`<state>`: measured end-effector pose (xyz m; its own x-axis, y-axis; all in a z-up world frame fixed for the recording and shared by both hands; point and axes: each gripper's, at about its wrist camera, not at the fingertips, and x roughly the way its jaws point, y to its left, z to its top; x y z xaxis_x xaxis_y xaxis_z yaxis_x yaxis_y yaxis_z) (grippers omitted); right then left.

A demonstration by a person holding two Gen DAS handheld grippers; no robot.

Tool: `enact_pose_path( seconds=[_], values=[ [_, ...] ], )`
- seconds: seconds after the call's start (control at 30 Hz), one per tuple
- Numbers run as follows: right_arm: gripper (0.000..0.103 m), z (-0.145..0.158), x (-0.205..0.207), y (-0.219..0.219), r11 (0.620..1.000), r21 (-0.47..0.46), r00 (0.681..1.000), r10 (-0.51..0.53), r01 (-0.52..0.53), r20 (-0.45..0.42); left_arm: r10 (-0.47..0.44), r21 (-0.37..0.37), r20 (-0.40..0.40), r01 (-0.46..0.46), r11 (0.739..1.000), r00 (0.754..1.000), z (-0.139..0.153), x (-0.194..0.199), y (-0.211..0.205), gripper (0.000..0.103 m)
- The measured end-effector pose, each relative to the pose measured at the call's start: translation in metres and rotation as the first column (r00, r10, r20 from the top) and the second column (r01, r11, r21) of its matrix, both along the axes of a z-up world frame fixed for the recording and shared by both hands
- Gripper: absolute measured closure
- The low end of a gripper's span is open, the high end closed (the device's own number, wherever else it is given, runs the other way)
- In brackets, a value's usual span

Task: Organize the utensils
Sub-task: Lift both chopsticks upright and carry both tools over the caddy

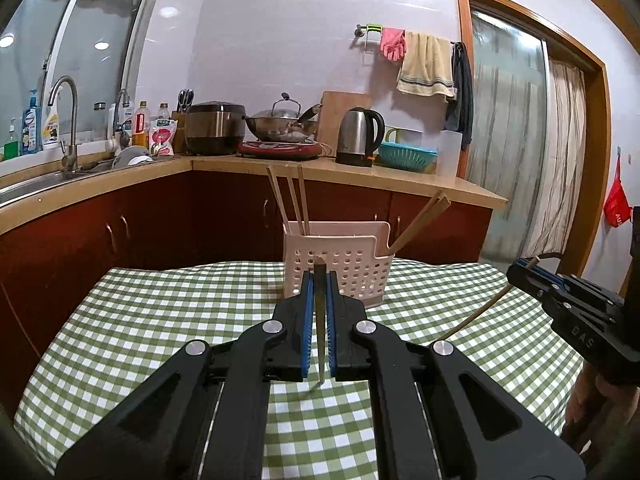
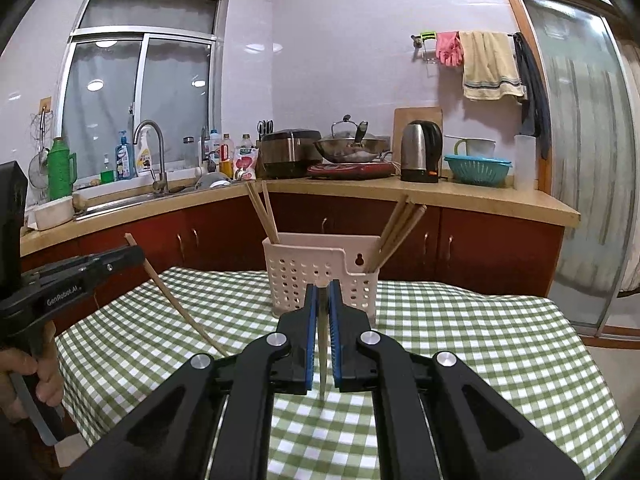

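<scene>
We see two hand-held grippers above a table covered with a green checked cloth (image 1: pixel 160 320). The left gripper (image 1: pixel 319 280) has its two blue-padded jaws almost together, and between them stands one chopstick (image 1: pixel 320 320), upright and thin, with its lower end hanging below the pads. The right gripper (image 2: pixel 322 292) is in the same condition: its jaws are closed on a second chopstick (image 2: pixel 322 344), which also passes straight between the pads.

In the left wrist view the right gripper (image 1: pixel 520 270) appears at the far right side, and its chopstick (image 1: pixel 476 314) runs slanted down to the cloth. In the right wrist view the left gripper (image 2: pixel 134 254) appears at the left side, with its chopstick (image 2: pixel 176 300) slanted in the same manner.

The pink utensil basket (image 1: pixel 340 272) with holes stands on the cloth just beyond both grippers, near the far edge of the table. It has two compartments. Some chopsticks (image 1: pixel 290 200) lean in the left compartment, and other chopsticks (image 1: pixel 420 220) lean to the right from the lower right compartment. Behind the table is a kitchen counter (image 1: pixel 400 178) with a kettle (image 1: pixel 358 136).
</scene>
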<state>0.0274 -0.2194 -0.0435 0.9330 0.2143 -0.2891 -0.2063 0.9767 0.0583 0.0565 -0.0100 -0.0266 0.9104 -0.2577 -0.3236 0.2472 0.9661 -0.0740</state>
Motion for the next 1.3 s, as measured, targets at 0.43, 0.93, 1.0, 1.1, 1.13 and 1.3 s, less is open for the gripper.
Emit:
enact_pose_path(
  seconds=[0.43,0.93,1.0,1.1,1.13,1.3],
  values=[
    [0.096,0.007,0.014,0.006,1.0,-0.003,1.0,0.011,-0.011,0.006,0.011,-0.007,-0.008,-0.011,1.0,1.0,0.006,0.023,0.002,0.096],
    [0.096,0.011,0.025,0.006,1.0,0.003,1.0,0.01,-0.01,0.001,0.023,-0.013,-0.012,-0.024,1.0,1.0,0.008,0.039,0.002,0.096],
    [0.096,0.012,0.026,0.006,1.0,0.012,1.0,0.013,-0.013,0.001,0.021,-0.019,-0.015,-0.021,1.0,1.0,0.009,0.04,0.002,0.096],
    [0.096,0.015,0.027,0.004,1.0,0.014,1.0,0.012,-0.012,0.013,0.02,-0.016,-0.004,-0.02,1.0,1.0,0.013,0.041,0.001,0.097],
    [0.096,0.016,0.027,0.004,1.0,0.016,1.0,0.013,-0.013,0.016,0.019,-0.016,0.001,-0.019,1.0,1.0,0.014,0.041,0.001,0.097],
    [0.097,0.026,0.027,-0.001,1.0,0.028,0.999,0.012,-0.013,0.042,0.004,-0.02,0.032,-0.003,1.0,0.999,0.027,0.042,-0.002,0.097]
  ],
)
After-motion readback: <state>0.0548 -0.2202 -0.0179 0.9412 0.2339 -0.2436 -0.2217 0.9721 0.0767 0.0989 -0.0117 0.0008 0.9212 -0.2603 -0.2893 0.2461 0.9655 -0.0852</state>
